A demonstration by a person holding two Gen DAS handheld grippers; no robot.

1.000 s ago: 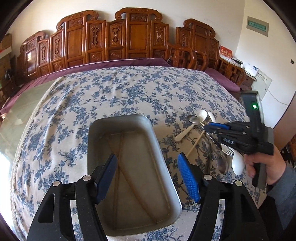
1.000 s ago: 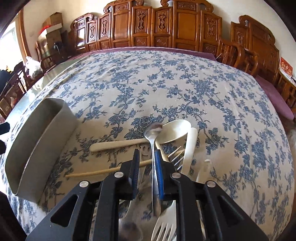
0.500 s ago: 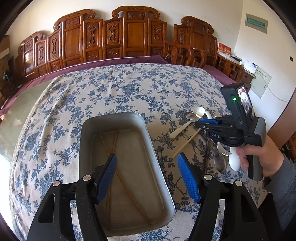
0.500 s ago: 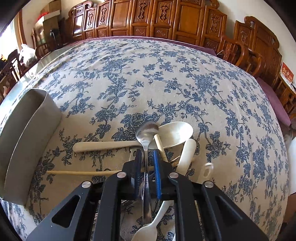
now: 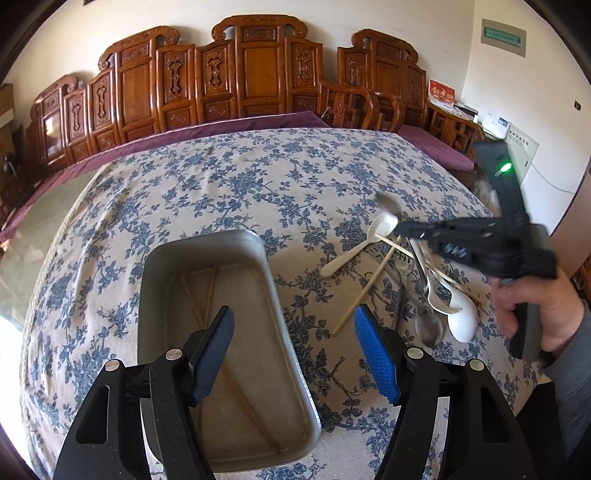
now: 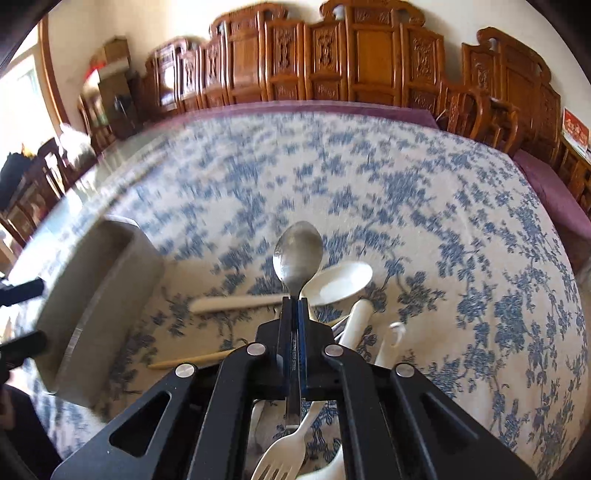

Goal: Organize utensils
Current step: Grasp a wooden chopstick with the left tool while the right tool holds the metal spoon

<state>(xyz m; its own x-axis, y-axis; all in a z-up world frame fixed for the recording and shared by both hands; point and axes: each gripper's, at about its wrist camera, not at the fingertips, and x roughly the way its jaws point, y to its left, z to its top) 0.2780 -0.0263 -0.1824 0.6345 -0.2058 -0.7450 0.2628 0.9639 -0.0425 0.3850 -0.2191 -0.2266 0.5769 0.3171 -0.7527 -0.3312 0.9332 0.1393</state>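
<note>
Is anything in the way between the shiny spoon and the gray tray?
Nothing visible. The right gripper is shut on the metal spoon, and only bare tablecloth lies between it and the open tray. The left gripper hovers open over the tray's near rim.

Carved wooden chairs (image 5: pixel 258 74) line a white wall (image 5: pixel 332 14). Floral tablecloth (image 5: pixel 221 184) over table. Purple cushions (image 5: pixel 432 144). Bright window (image 6: pixel 22 96) at left.

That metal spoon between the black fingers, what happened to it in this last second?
The right gripper closed its fingers on the metal spoon and lifted it off the utensil pile. The left gripper stayed open over the metal tray, which keeps its chopsticks; the white spoon stayed put.
</note>
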